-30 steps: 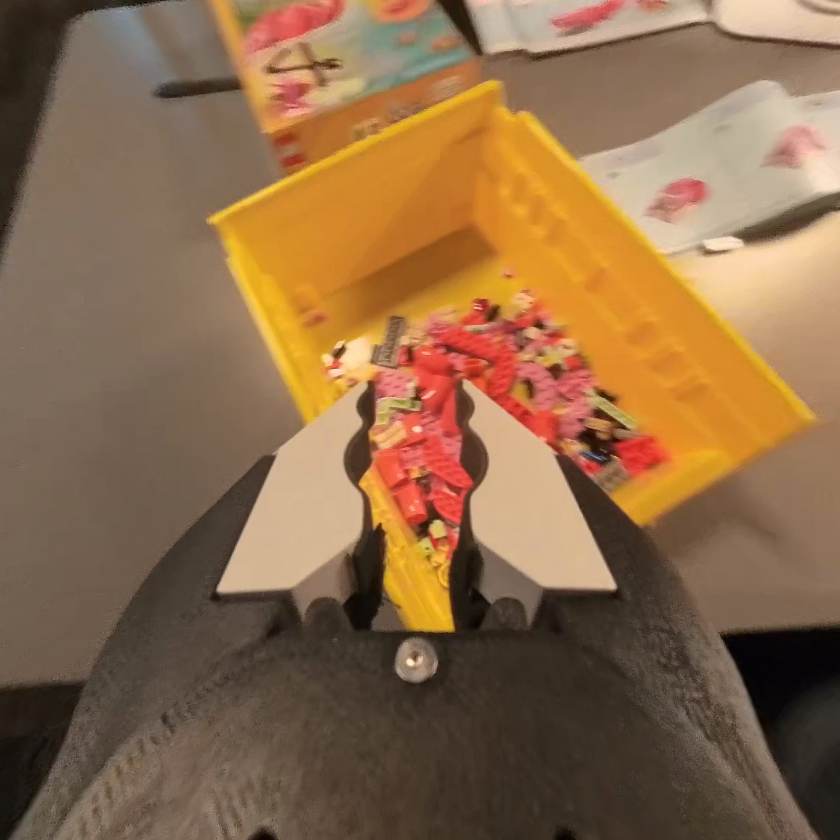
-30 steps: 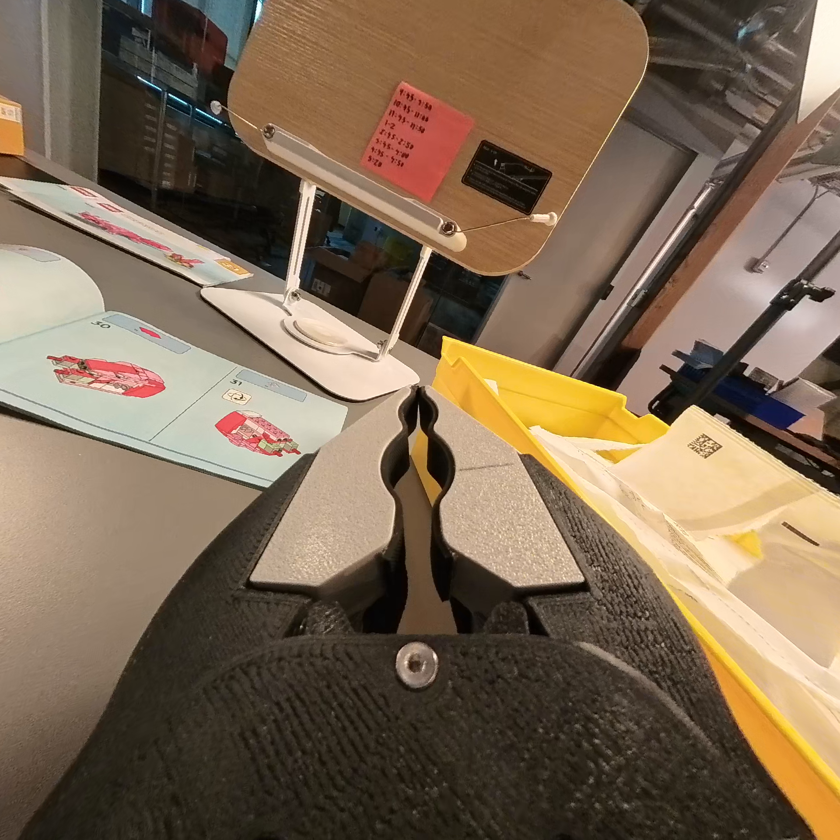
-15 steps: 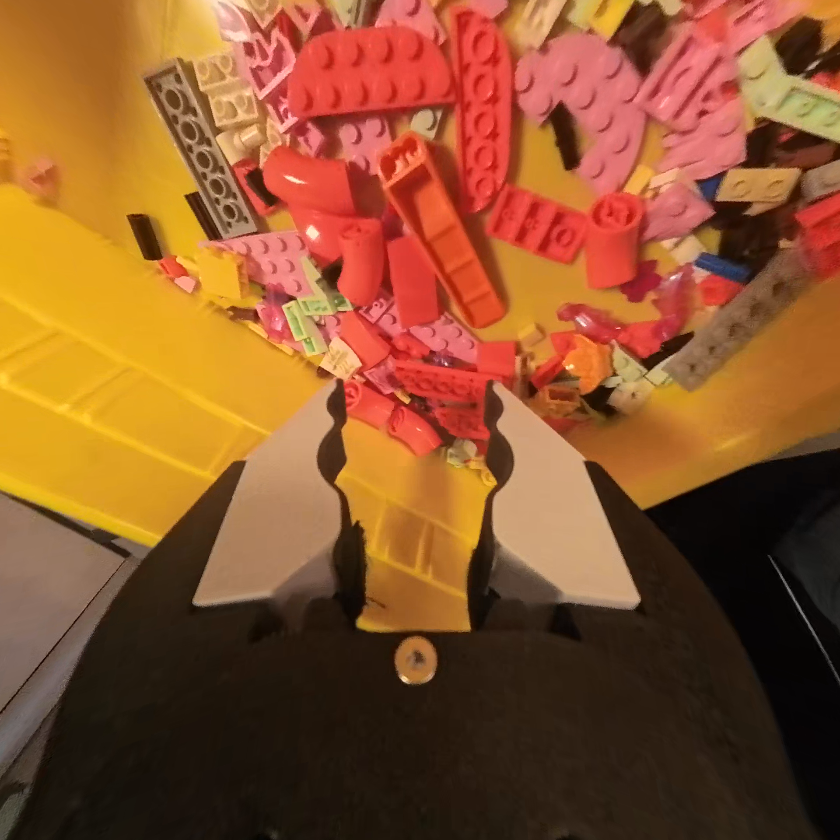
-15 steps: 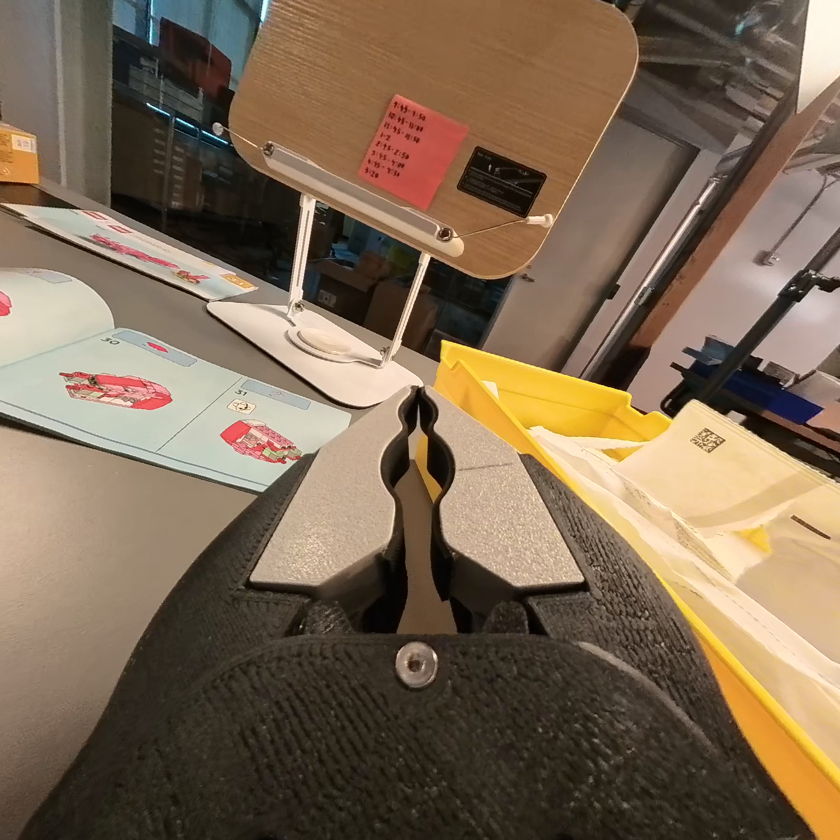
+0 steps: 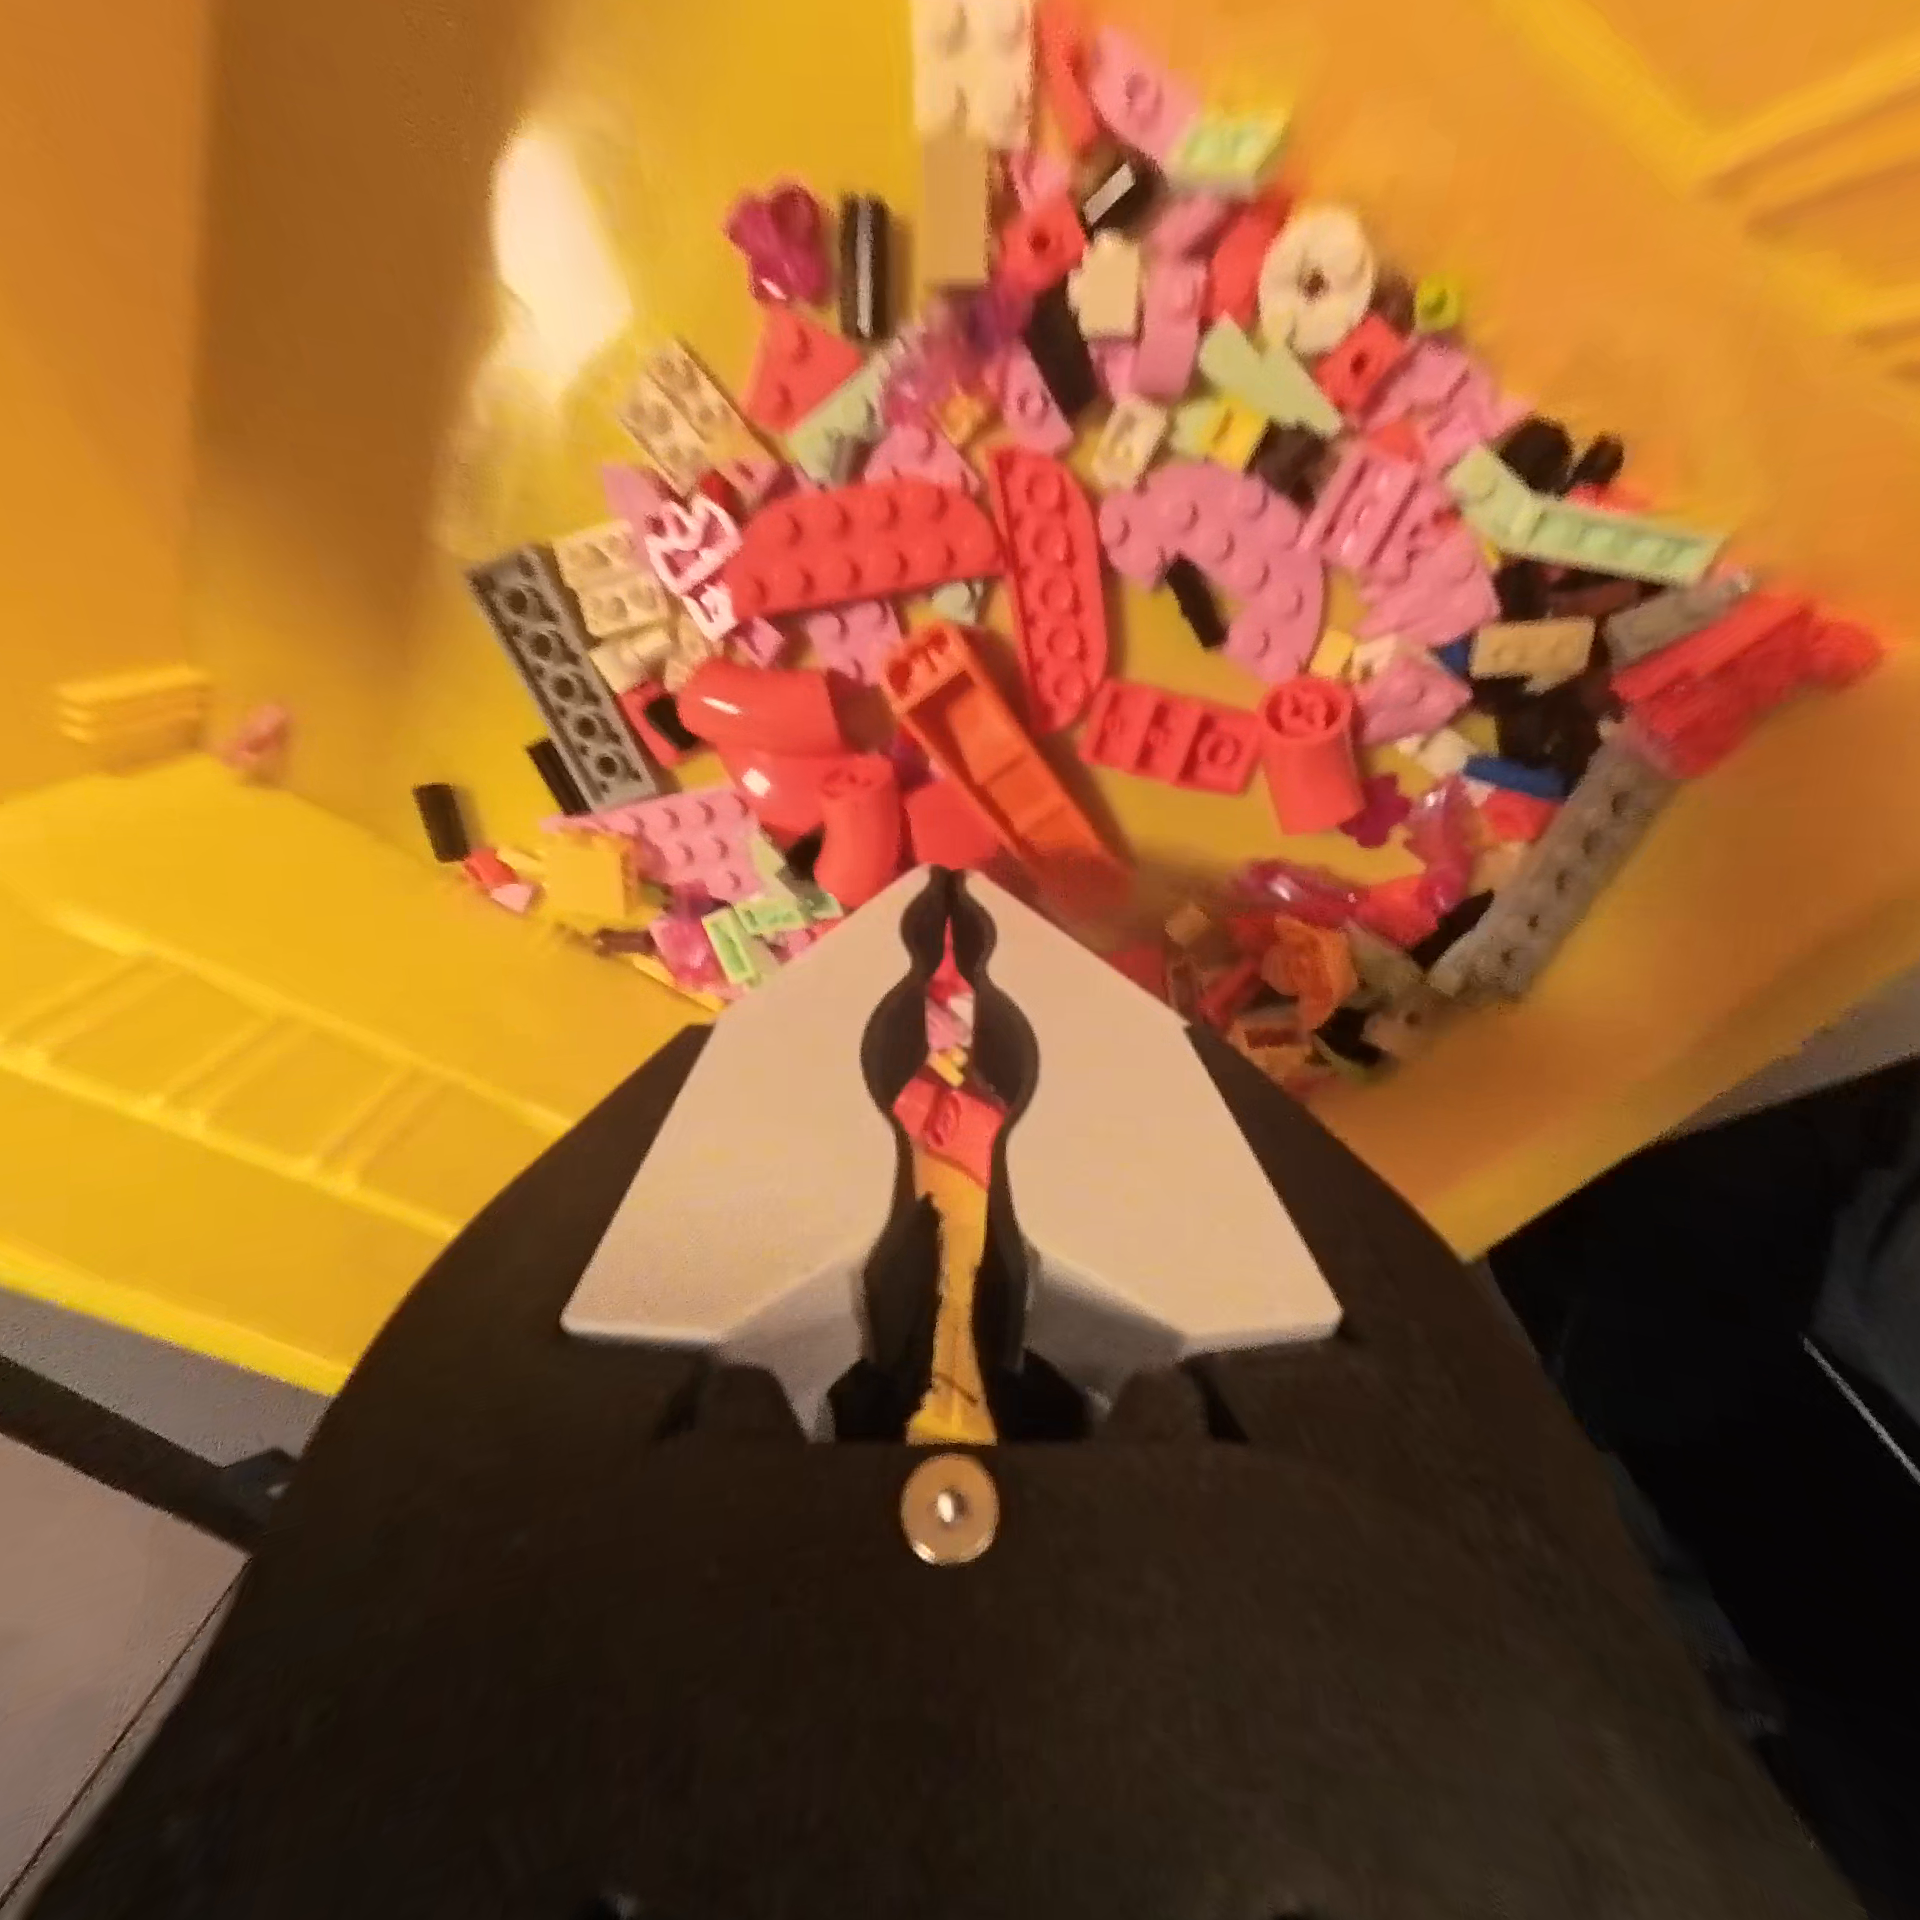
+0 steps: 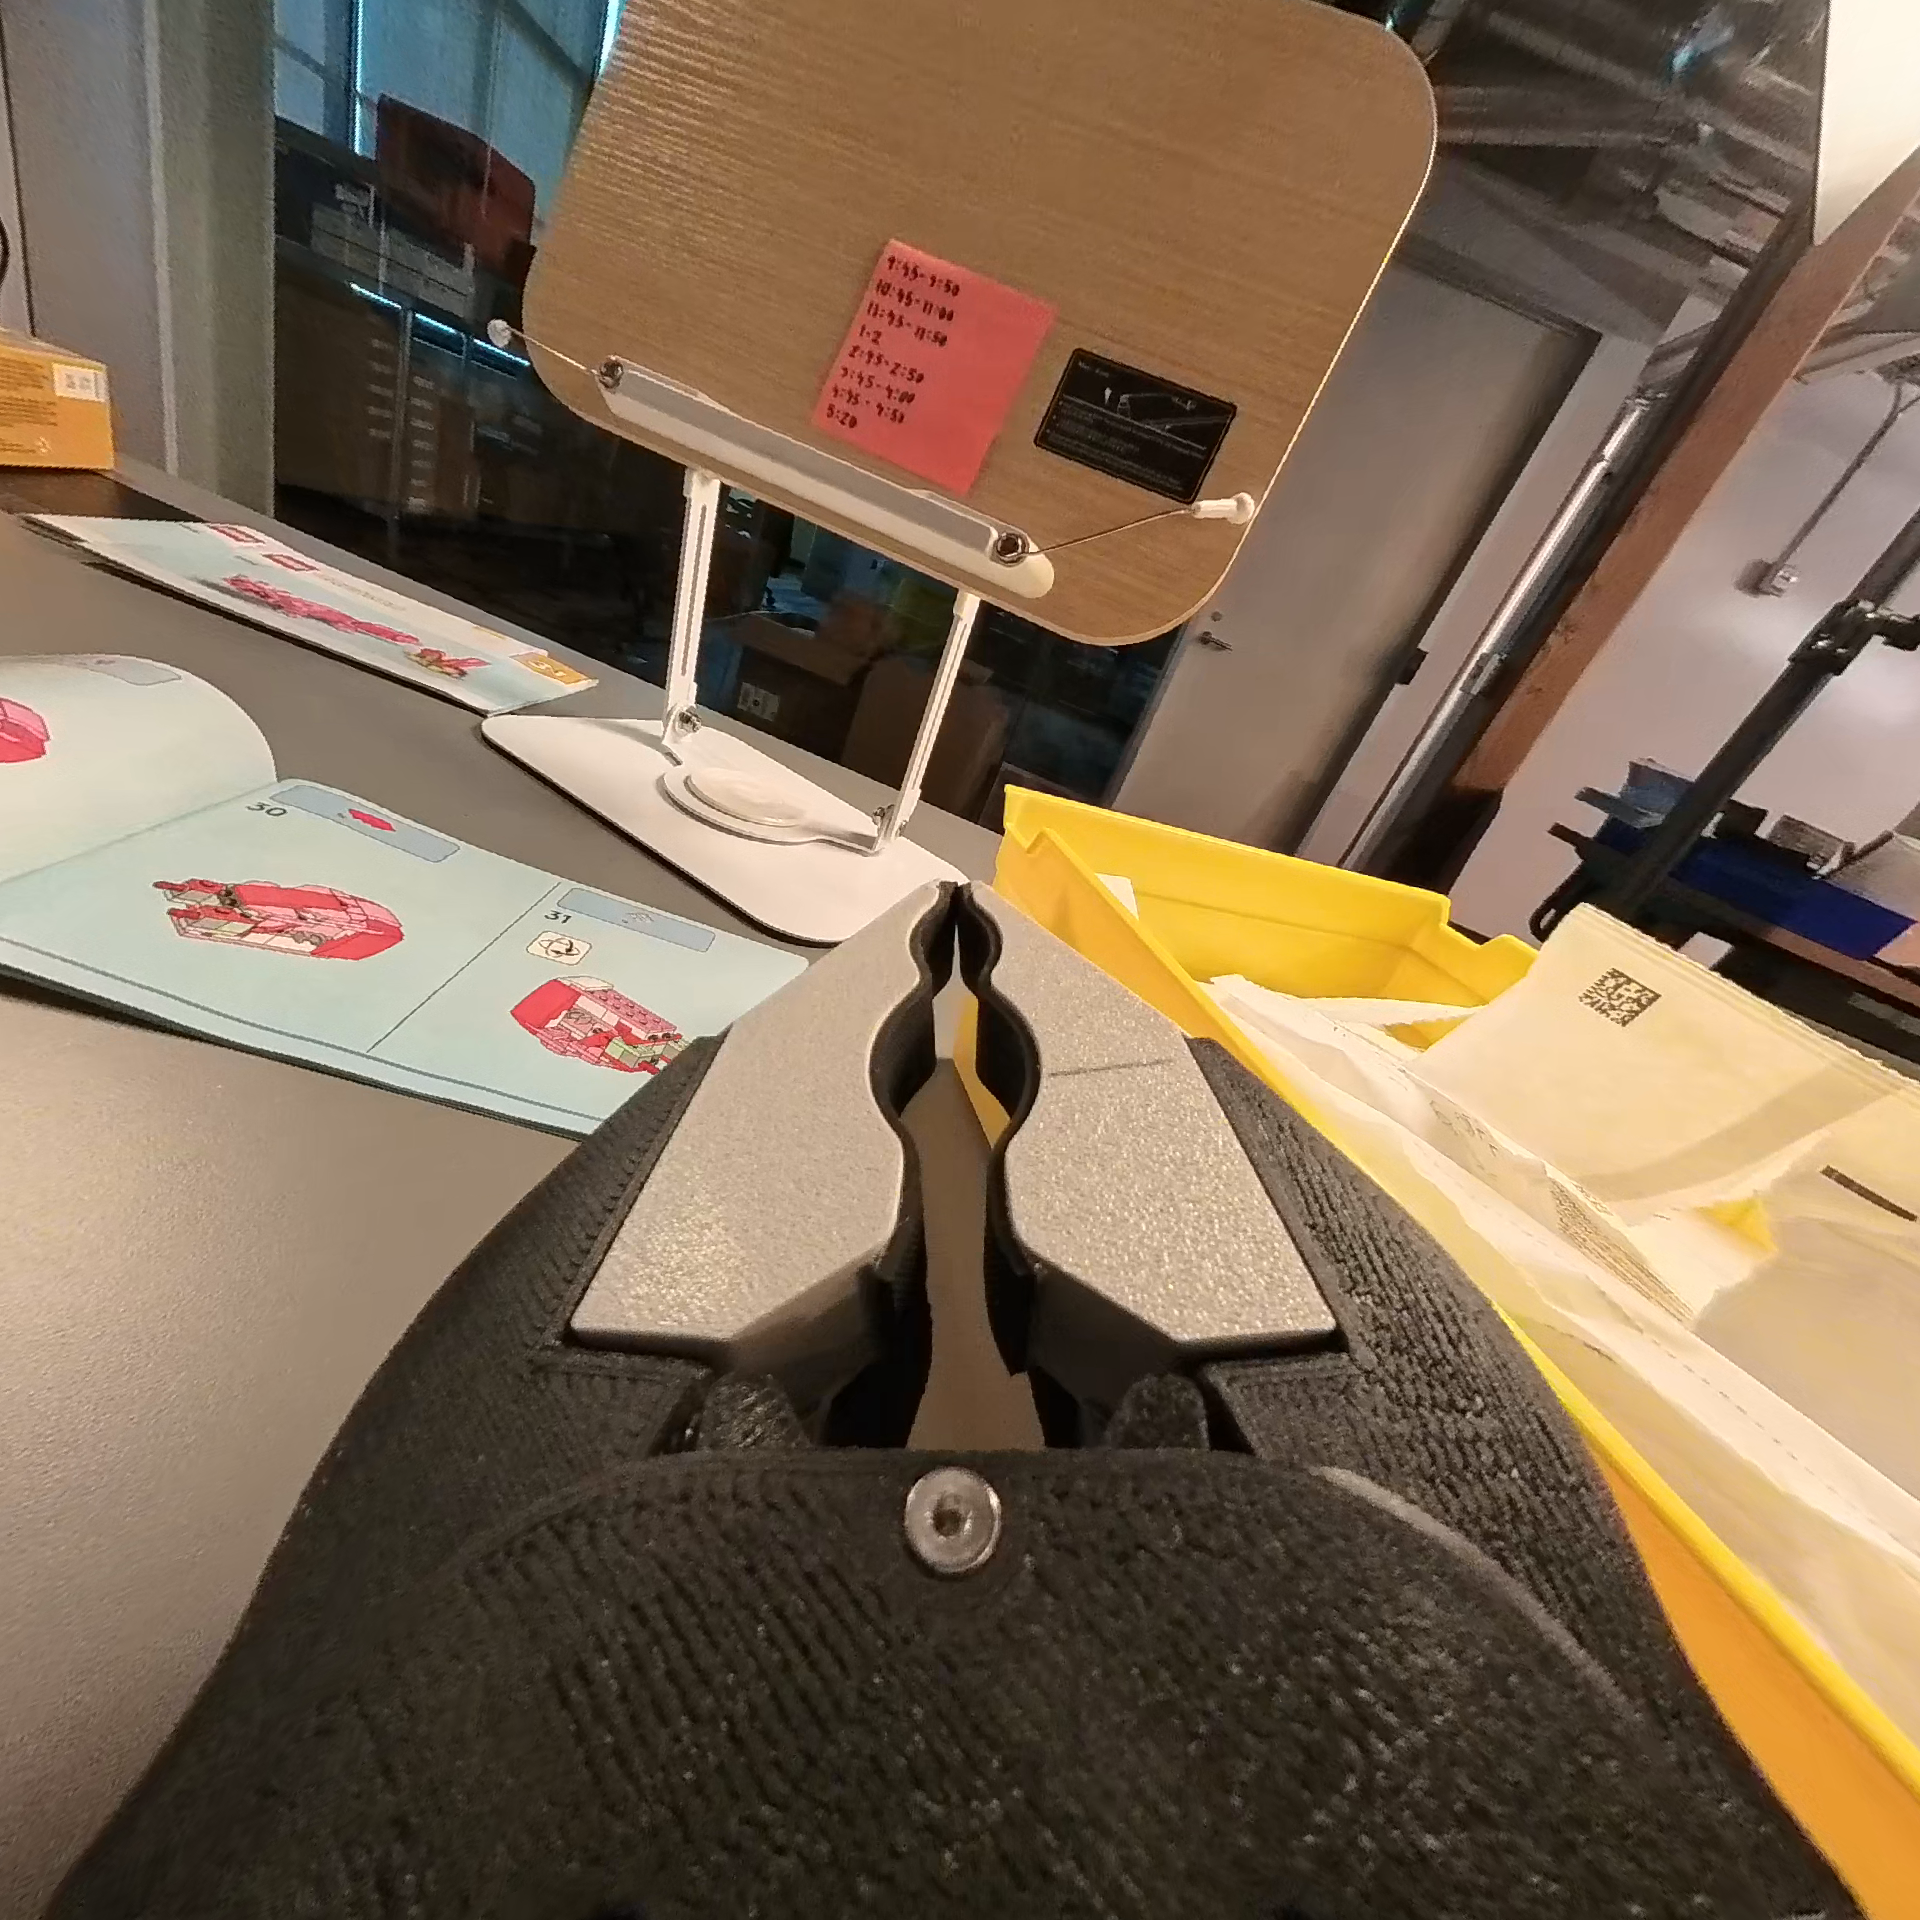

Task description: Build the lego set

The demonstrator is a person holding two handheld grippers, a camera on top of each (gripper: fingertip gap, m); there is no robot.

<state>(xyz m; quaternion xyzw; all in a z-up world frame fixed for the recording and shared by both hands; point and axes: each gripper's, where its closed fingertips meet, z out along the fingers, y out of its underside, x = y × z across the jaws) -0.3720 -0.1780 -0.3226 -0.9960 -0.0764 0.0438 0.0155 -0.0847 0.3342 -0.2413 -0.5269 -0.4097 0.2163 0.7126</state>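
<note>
Left wrist view: my left gripper point(image 5: 948, 881) is down inside the yellow bin point(image 5: 260, 997), pointed at the brick pile point(image 5: 1143, 582). Its grey fingers point(image 5: 800, 1091) are pinched together at the tips, and I can't make out anything caught between them; the shot is blurred. The tips sit right at a red block point(image 5: 951, 831), with a red cylinder point(image 5: 857, 831) just to its left and an orange slope point(image 5: 987, 748) running up and away. Farther off lie a red curved plate point(image 5: 862, 540) and a long red plate point(image 5: 1049, 582), with a pink arch plate point(image 5: 1236, 561) on the right. A grey studded strip point(image 5: 561, 675) lies on the left and a second grey strip point(image 5: 1558, 883) on the right. Small red and orange bits point(image 5: 1299, 966) are heaped near right.

Right wrist view: my right gripper point(image 6: 956, 894) sits over the dark table point(image 6: 187, 1299), tips closed against each other with nothing in them. Just right of it is a second yellow bin point(image 6: 1226, 914) stuffed with paper bags point(image 6: 1662, 1091). On the left lies an open booklet point(image 6: 364, 956), with another booklet point(image 6: 343, 613) beyond it. Far ahead stands a wooden stand point(image 6: 987, 260) on a white base point(image 6: 665, 790), bearing a pink note point(image 6: 930, 364) and a black label point(image 6: 1132, 426). A yellow box point(image 6: 52, 405) is at far left.
</note>
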